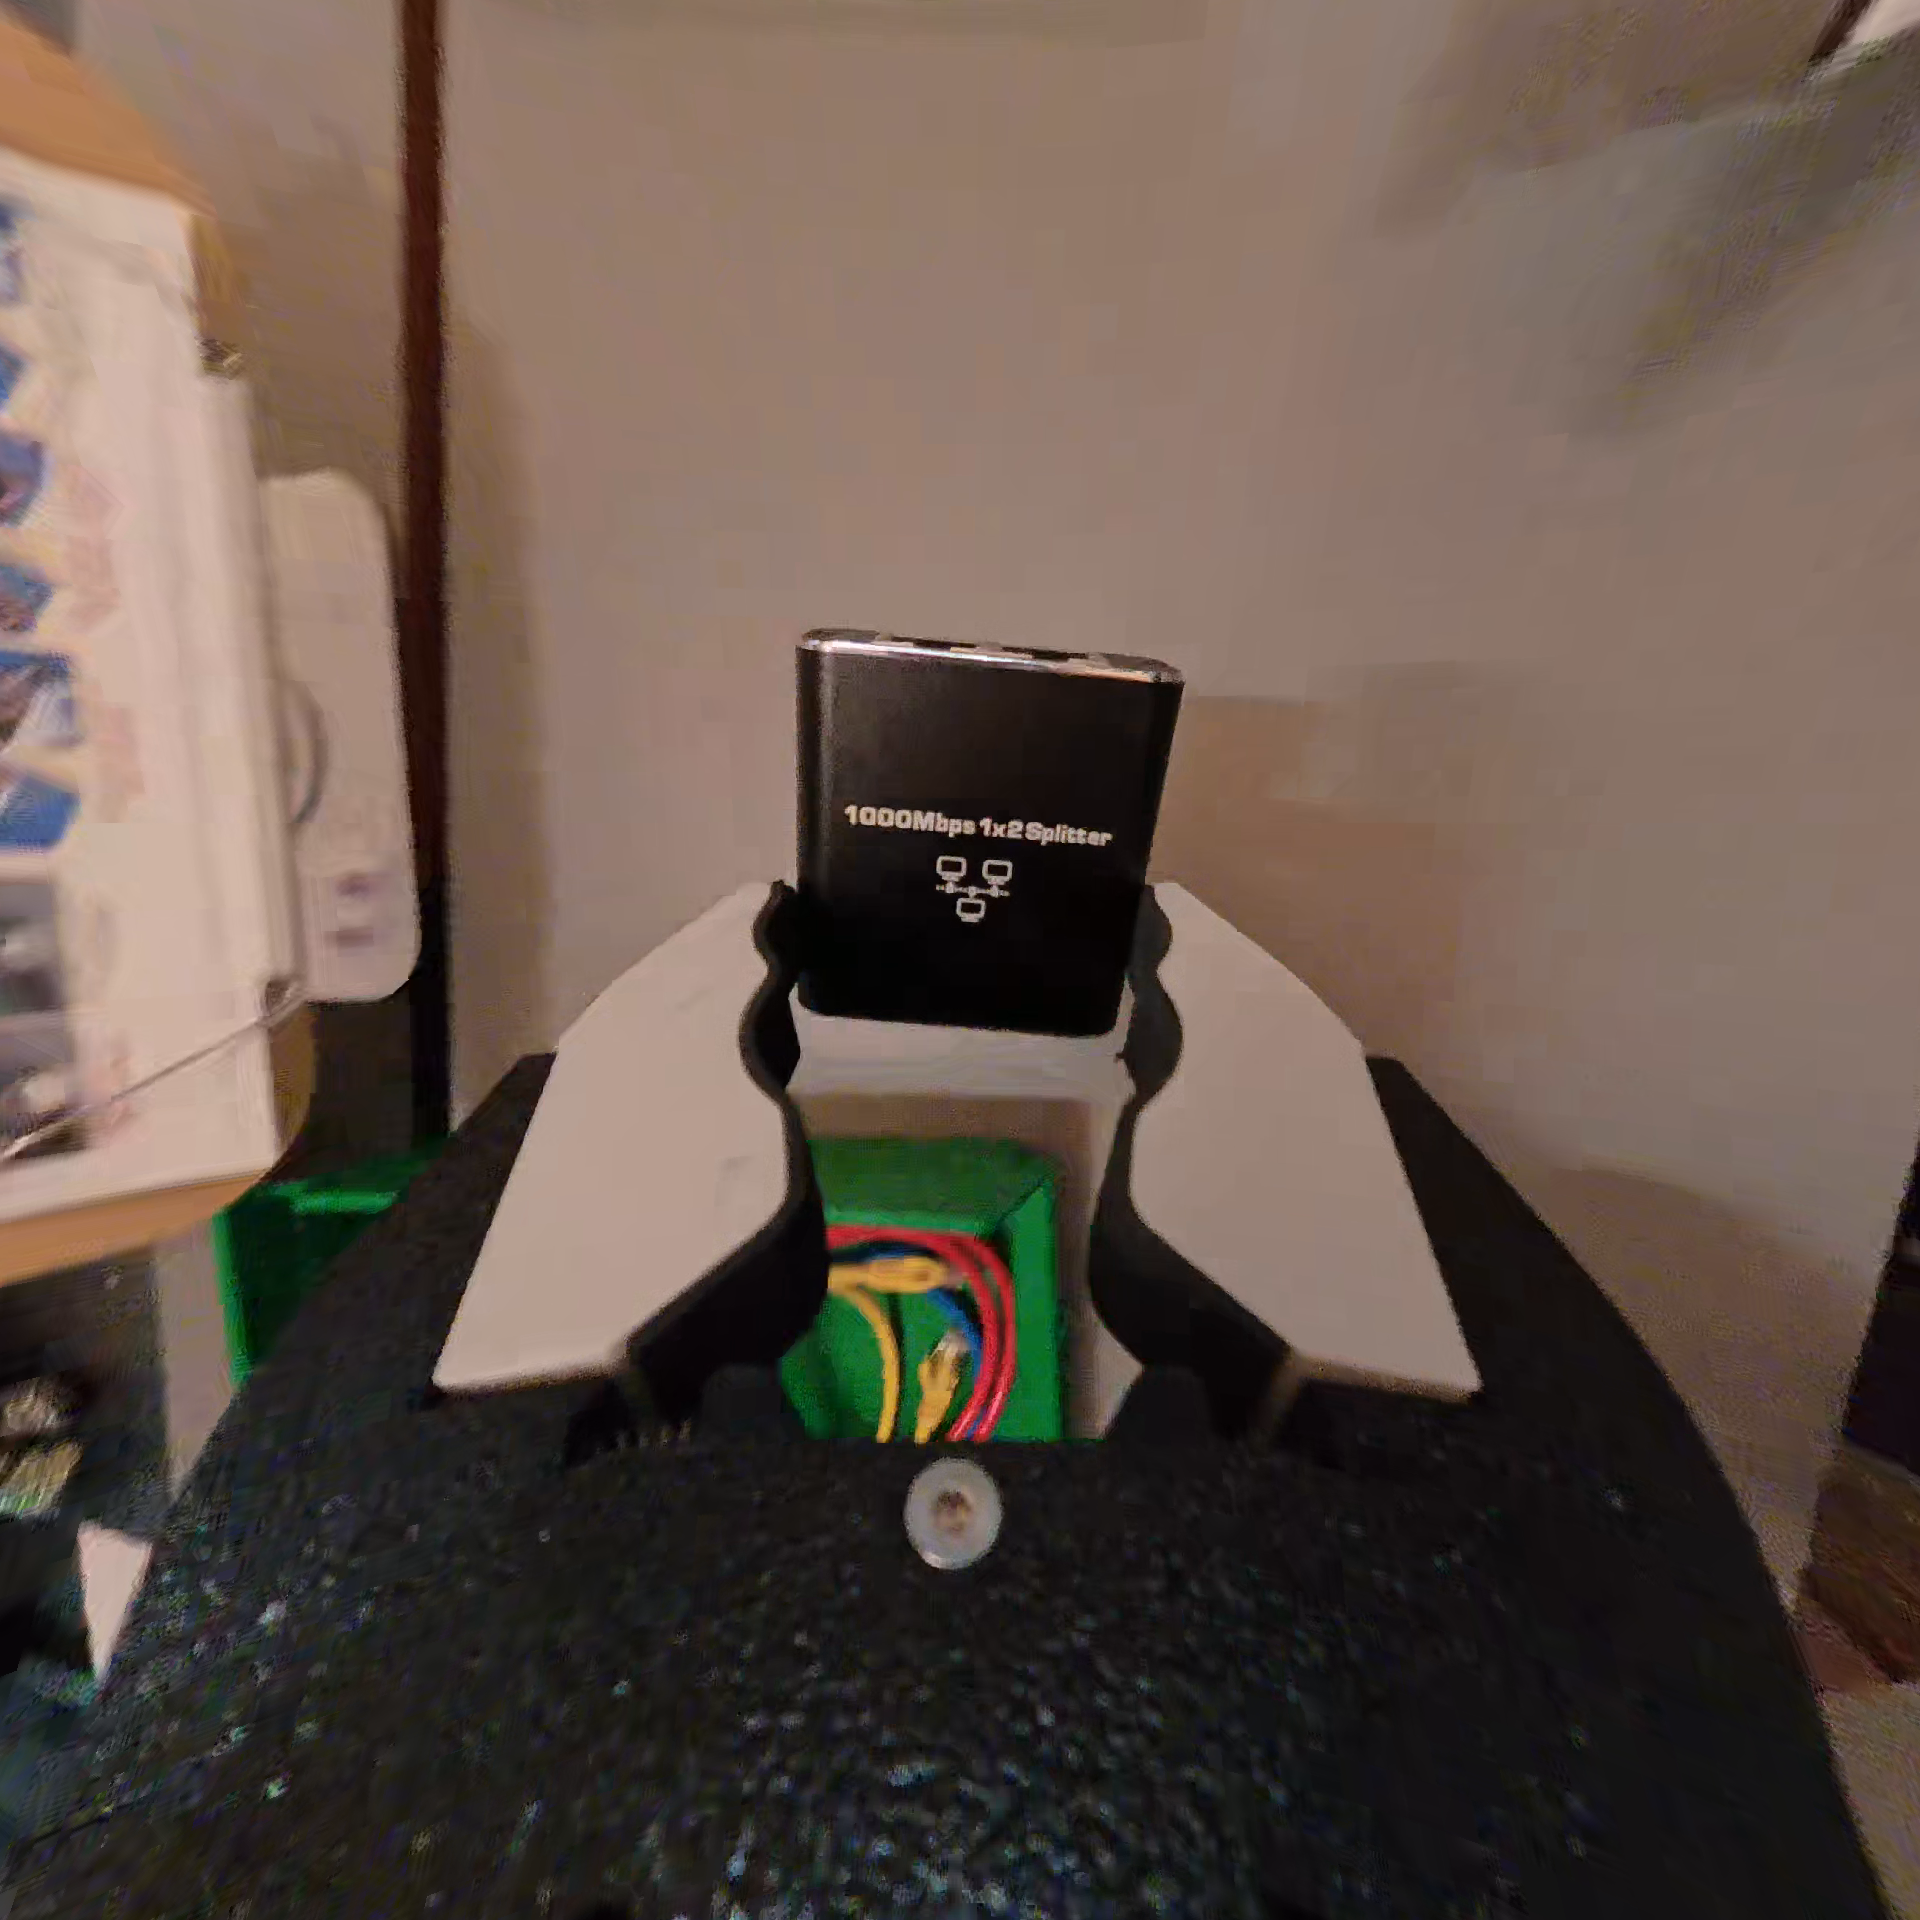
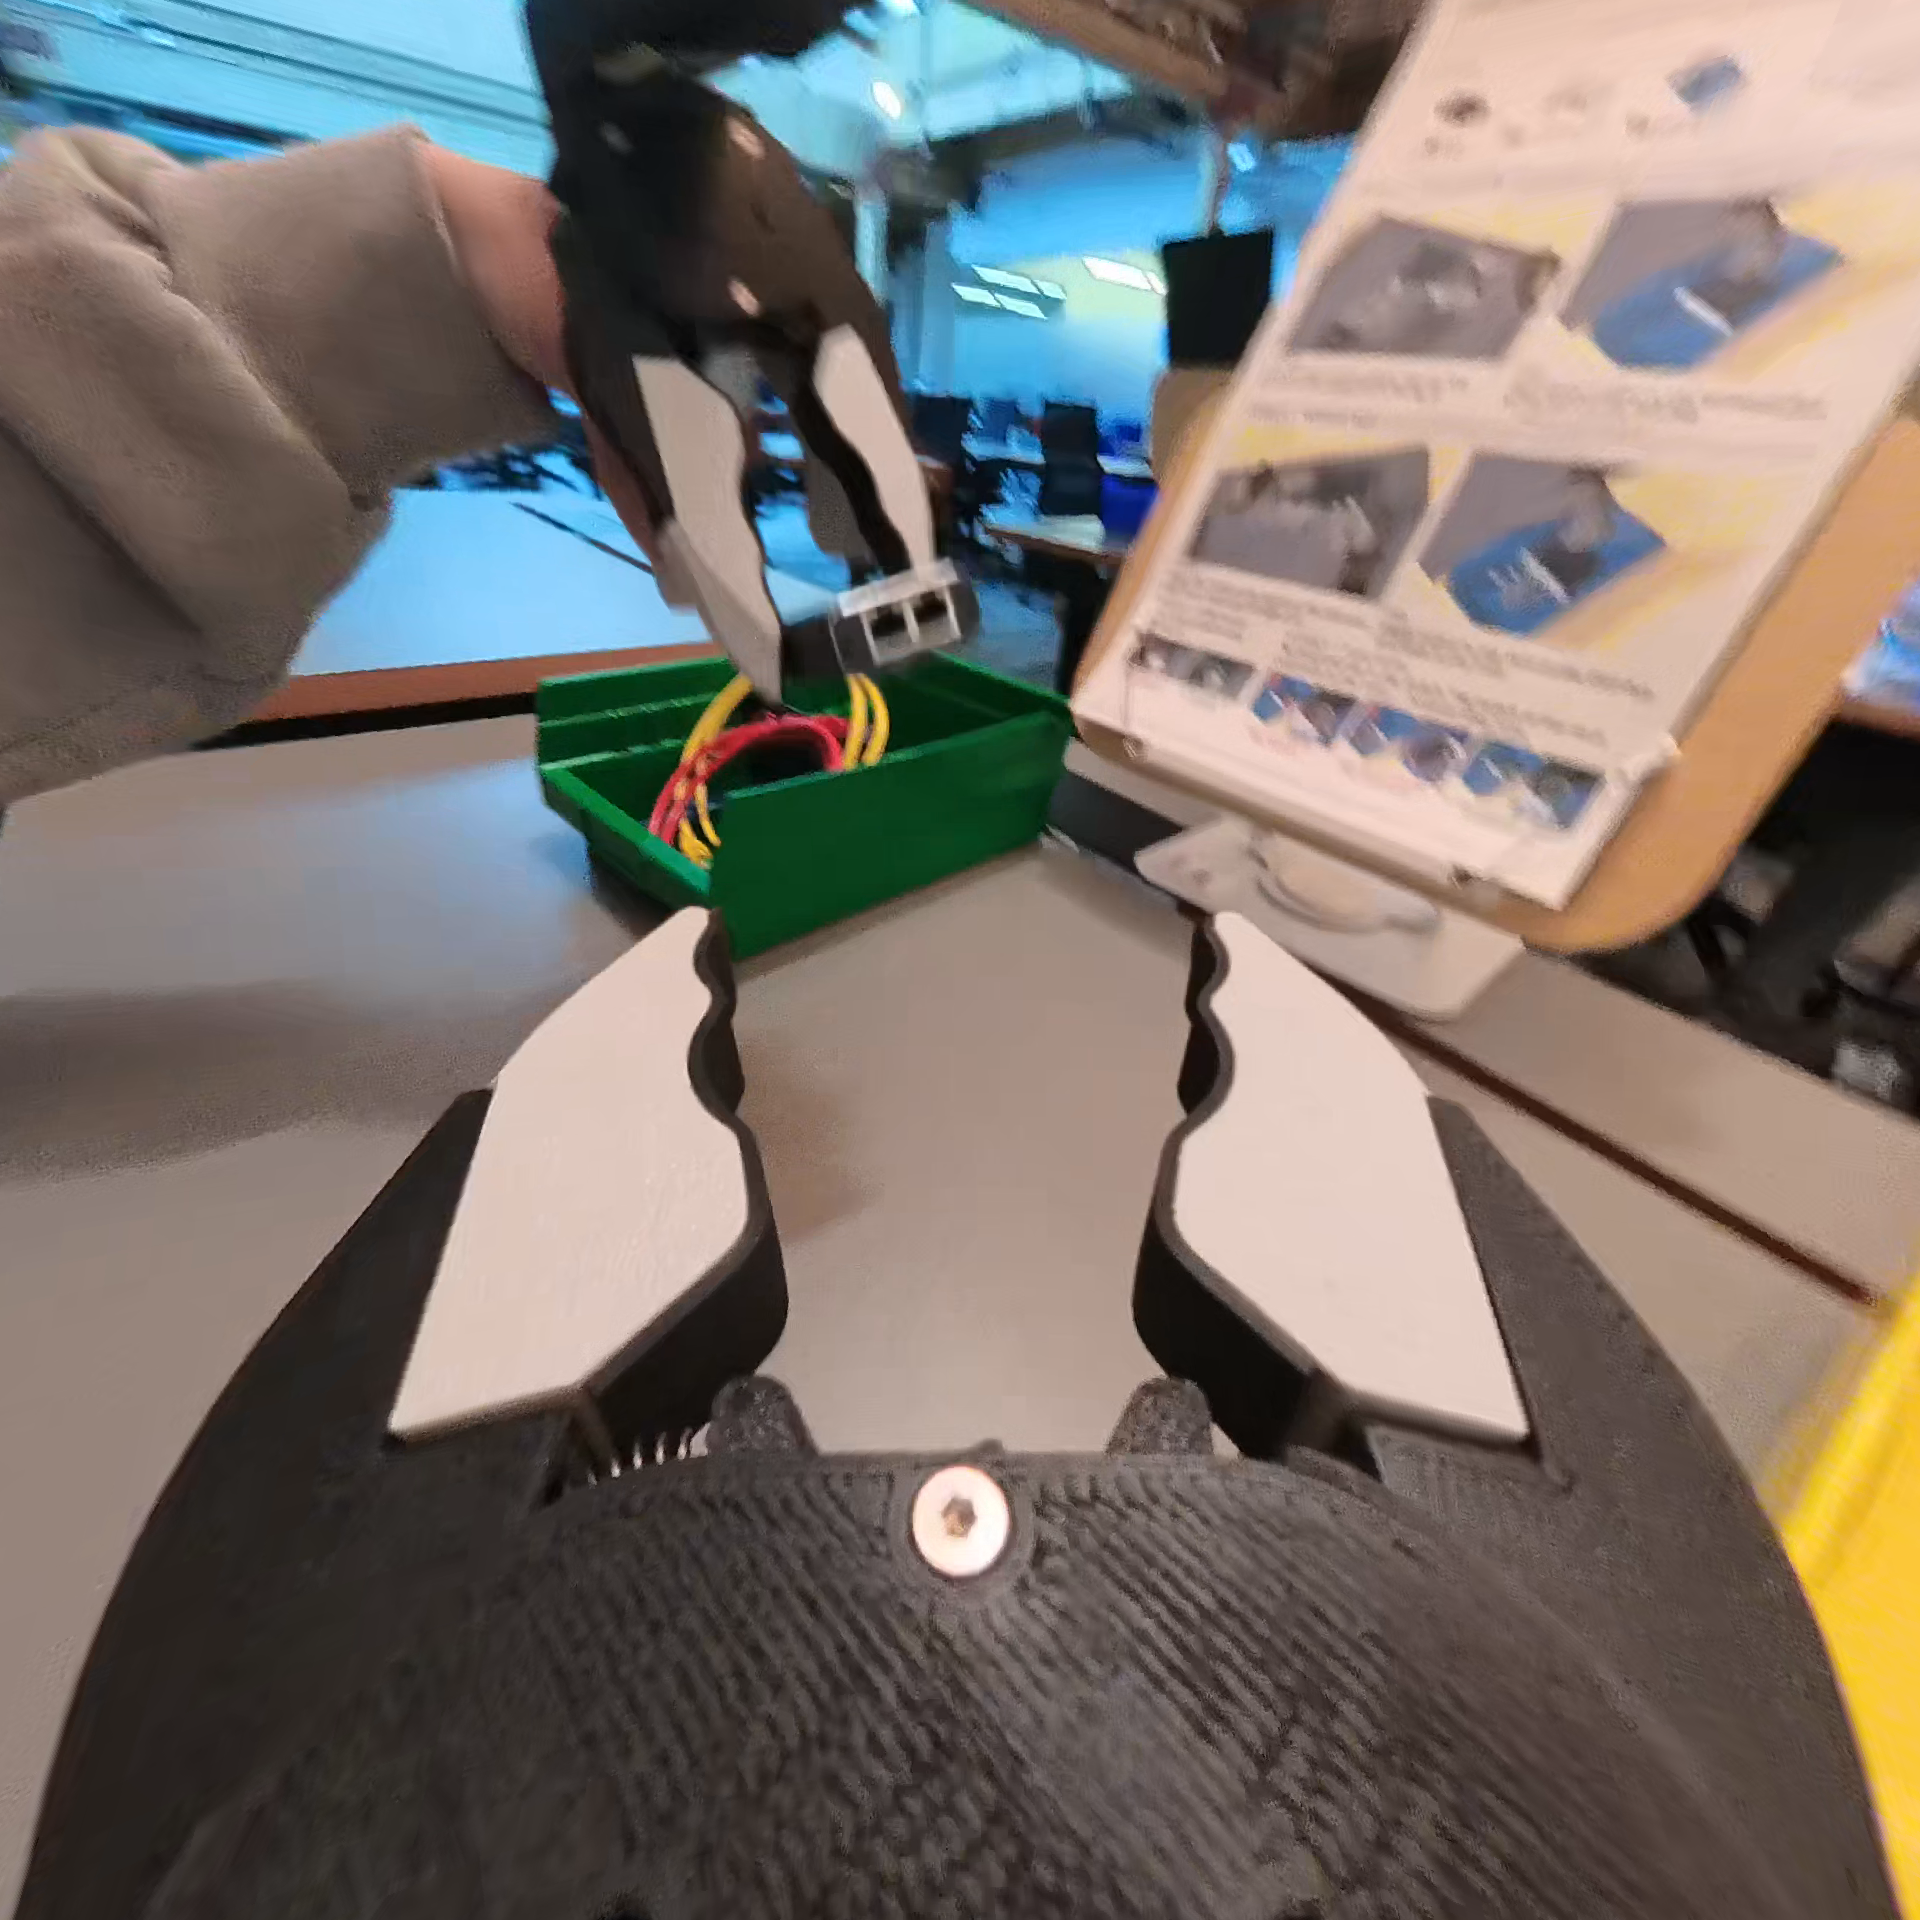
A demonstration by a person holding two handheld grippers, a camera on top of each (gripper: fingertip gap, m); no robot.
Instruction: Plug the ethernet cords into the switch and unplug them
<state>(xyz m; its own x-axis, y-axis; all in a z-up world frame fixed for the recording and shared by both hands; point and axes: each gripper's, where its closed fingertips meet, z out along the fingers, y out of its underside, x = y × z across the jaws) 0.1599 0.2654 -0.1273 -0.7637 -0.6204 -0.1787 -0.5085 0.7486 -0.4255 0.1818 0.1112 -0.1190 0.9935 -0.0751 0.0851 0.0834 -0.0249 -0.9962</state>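
Grey tabletop in large blue-lit room with desks behind. Green bin on table, red, yellow, blue ethernet cords coiled inside. Left gripper clamped on black switch, raised above bin, paired ports on its far end; white lettering and network icon on switch face. Right gripper fingers apart, empty, low over table near bin. Printed instruction sheet with photos propped on stand beside bin; text blurred.
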